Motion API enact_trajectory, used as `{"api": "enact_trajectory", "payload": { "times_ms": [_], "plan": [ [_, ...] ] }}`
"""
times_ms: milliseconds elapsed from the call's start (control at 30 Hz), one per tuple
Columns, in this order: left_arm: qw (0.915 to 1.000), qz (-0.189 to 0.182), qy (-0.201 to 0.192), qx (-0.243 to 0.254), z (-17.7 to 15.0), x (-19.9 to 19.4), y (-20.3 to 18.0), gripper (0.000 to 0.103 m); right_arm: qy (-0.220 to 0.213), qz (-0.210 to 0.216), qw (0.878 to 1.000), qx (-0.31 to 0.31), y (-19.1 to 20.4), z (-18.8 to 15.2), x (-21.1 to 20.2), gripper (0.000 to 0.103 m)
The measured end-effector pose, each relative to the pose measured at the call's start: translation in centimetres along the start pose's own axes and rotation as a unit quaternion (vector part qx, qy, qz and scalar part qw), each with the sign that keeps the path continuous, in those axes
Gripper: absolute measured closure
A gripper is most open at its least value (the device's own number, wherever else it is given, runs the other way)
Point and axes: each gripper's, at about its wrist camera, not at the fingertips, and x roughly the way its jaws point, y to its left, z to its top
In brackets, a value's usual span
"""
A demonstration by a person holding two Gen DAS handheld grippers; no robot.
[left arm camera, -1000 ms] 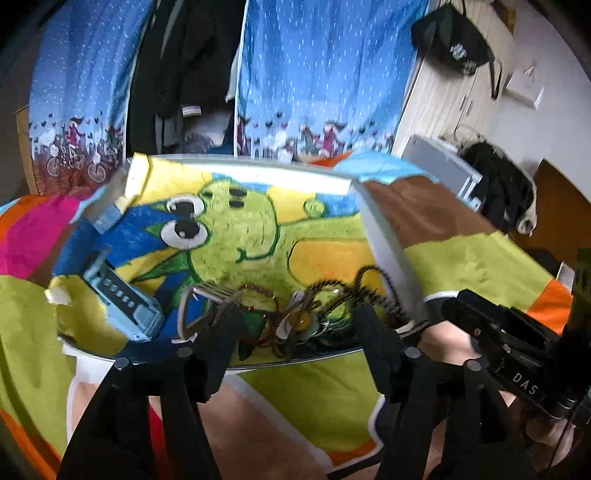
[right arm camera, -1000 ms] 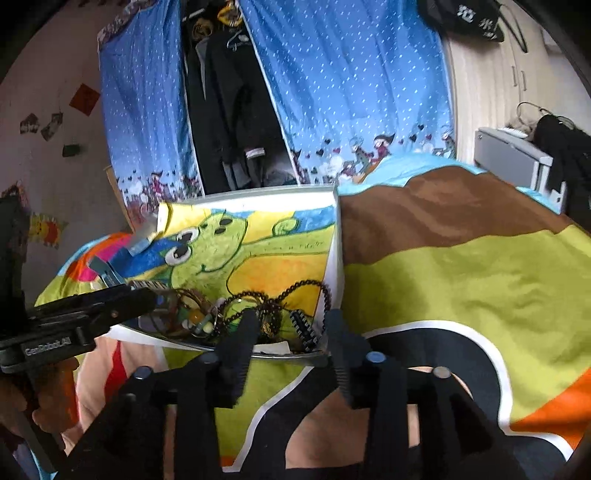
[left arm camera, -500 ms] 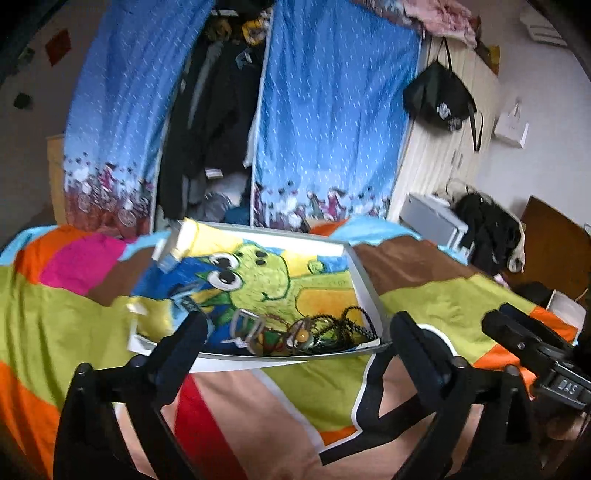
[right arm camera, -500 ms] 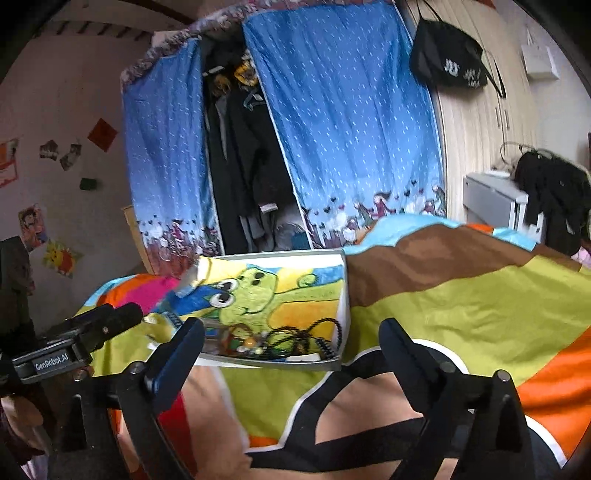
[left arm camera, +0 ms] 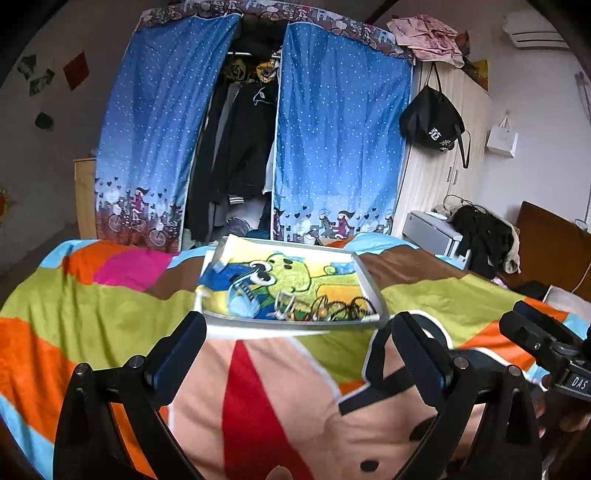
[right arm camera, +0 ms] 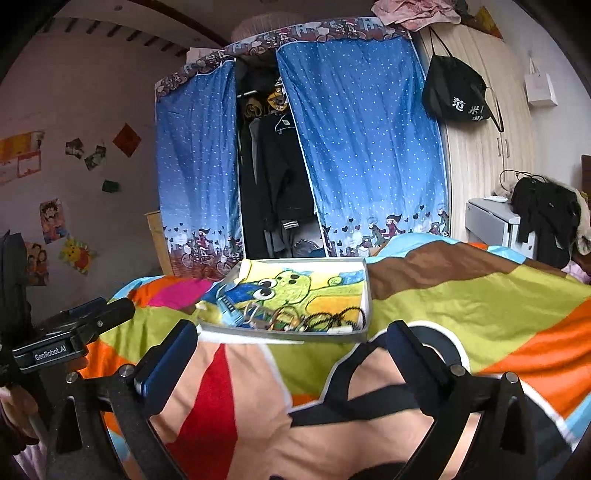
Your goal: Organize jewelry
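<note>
Left gripper [left arm camera: 295, 345], right gripper [right arm camera: 291, 345]: both withdrawn from tray [left arm camera: 364, 275], jaws now wide, empty. Jewelry [left arm camera: 325, 312]: tangled at tray's near edge, on bed [left arm camera: 110, 314]. Sorting apparently unfinished.

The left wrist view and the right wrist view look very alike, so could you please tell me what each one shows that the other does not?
Only the left wrist view shows the air conditioner high on the wall and the right gripper coming in from its edge. Only the right wrist view shows the cartoon posters on the wall and the left gripper. Both show the tray on the bedspread, the tangled jewelry at its near end, the blue curtains and the black bag.
</note>
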Motion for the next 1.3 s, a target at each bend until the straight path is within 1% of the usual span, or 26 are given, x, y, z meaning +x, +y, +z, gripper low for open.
{"api": "enact_trajectory", "payload": {
  "times_ms": [133, 367, 500, 733, 1000, 1300],
  "plan": [
    [0.9999, 0.011, 0.0, 0.006, -2.1, -2.5, 0.3, 0.005, -0.003, -0.001, 1.0, -0.007, 1.6, -2.0, -1.9, 0.0],
    [0.9995, 0.022, 0.018, 0.013, -7.0, -5.2, 1.2, 0.005, -0.002, -0.009, 1.0, -0.022, 4.0, -6.1, -3.8, 0.0],
    [0.999, 0.029, 0.025, 0.023, -9.6, -6.0, 1.6, 0.005, 0.004, -0.017, 0.999, -0.028, 5.2, -8.2, -4.0, 0.0],
    [0.9987, 0.035, 0.033, 0.015, -12.7, -6.2, 2.5, 0.005, 0.026, -0.031, 0.999, -0.02, 5.5, -11.2, -3.4, 0.0],
    [0.9985, 0.035, 0.041, 0.014, -14.6, -5.6, 3.9, 0.005, 0.047, -0.042, 0.998, -0.004, 5.0, -12.8, -2.6, 0.0],
    [0.9983, 0.034, 0.046, 0.01, -15.1, -5.4, 4.5, 0.005, 0.052, -0.041, 0.998, 0.0, 5.0, -13.1, -2.3, 0.0]
  ]
}}
